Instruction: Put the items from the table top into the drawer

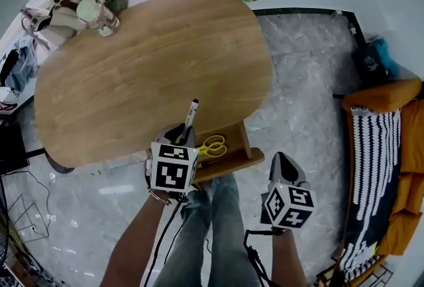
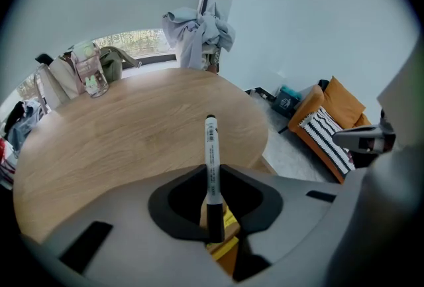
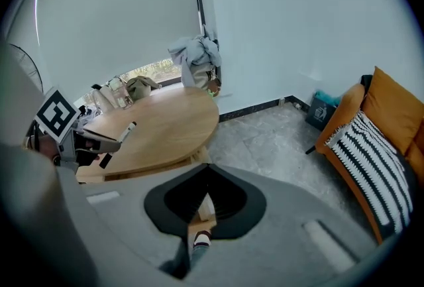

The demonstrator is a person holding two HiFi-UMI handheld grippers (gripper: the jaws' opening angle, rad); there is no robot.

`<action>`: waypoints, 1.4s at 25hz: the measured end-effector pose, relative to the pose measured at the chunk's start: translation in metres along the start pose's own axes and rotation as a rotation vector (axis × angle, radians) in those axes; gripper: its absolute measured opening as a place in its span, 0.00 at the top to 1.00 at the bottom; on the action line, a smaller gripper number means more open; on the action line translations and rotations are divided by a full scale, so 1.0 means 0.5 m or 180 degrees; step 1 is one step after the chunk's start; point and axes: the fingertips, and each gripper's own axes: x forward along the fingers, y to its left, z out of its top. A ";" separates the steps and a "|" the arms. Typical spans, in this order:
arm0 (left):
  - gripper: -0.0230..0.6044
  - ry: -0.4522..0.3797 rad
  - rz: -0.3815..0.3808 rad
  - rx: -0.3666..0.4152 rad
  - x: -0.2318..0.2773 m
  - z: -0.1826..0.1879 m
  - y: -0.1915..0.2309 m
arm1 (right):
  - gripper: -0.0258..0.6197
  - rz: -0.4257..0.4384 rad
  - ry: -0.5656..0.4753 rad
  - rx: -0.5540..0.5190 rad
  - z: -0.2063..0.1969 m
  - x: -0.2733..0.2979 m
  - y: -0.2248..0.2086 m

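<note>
Left gripper: jaws pinch marker at dark lower end, white barrel pokes up-forward over near edge of table. Open drawer just beside and below; yellow scissors inside.

Right gripper: jaws together, nothing between, off to drawer's side over floor.

Risks:
- Grip near one end, so marker may pivot or slip out.
- Long barrel may knock table edge on descent.
- Marker may land on scissors and roll.

Writing: fine print on marker barrel, too small to read. Cubes carry only square patterns.
</note>
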 end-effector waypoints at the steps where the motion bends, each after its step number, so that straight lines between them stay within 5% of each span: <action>1: 0.87 0.0016 -0.0016 0.0029 -0.009 -0.014 -0.002 | 0.95 -0.0009 -0.0022 0.0014 -0.005 -0.008 0.005; 16: 0.87 0.0223 -0.0353 0.0834 -0.077 -0.147 -0.074 | 0.95 -0.0108 -0.0092 0.0234 -0.110 -0.086 0.037; 20: 0.74 0.0257 -0.0390 0.0788 -0.078 -0.155 -0.070 | 0.95 -0.0134 -0.0093 0.0252 -0.119 -0.097 0.031; 29: 0.79 0.0111 -0.0128 0.0494 -0.122 -0.149 -0.011 | 0.95 -0.0111 -0.0097 0.0216 -0.113 -0.101 0.034; 35: 0.84 -0.0204 0.0122 0.0118 -0.246 -0.110 0.053 | 0.95 -0.0002 -0.0169 0.0099 -0.047 -0.134 0.064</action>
